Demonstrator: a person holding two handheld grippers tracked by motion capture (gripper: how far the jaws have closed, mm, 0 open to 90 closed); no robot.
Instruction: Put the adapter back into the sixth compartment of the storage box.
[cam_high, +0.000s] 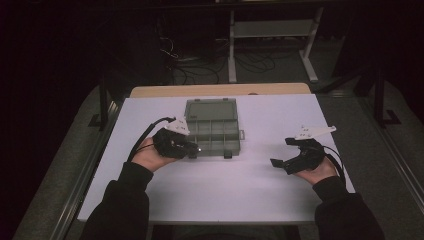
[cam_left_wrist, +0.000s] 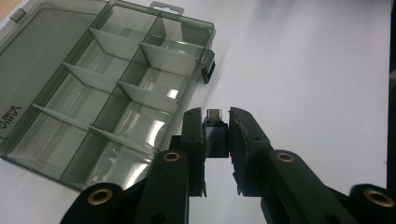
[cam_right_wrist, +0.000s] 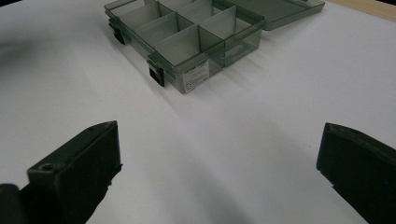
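Left gripper (cam_high: 192, 148) held in the person's left hand (cam_high: 149, 156), jaws at the near-left corner of the organizer box (cam_high: 212, 126); hard to make out from the high view what sits between them. Closer, in the left gripper view: left gripper (cam_left_wrist: 216, 135) pinching a small dark block with a metal-rimmed end (cam_left_wrist: 215, 122), jaws pressed against its two sides; lower part of the block hidden between them, exact kind unclear. Same view: organizer box (cam_left_wrist: 100, 84) of smoky clear plastic, lid open and lying flat, divided compartments looking empty, black latch (cam_left_wrist: 208, 67) on its front wall, small printed label on the lid too blurred to read, far-left edge of the box cut off. Centre of the white table (cam_high: 220, 190): box standing well forward, lid toward the far edge. To the right, well apart from the box: right gripper (cam_high: 285, 152) in the right hand (cam_high: 316, 171), hovering above bare tabletop. Right gripper view: right gripper (cam_right_wrist: 219, 154) spread wide, nothing between the jaws, both jaw tips cut off by the frame edges; organizer box (cam_right_wrist: 205, 37) beyond, two black latches and a pale sticker visible on its near walls, sticker text illegible. Background beyond the table dark, with cables and a white frame barely discernible.
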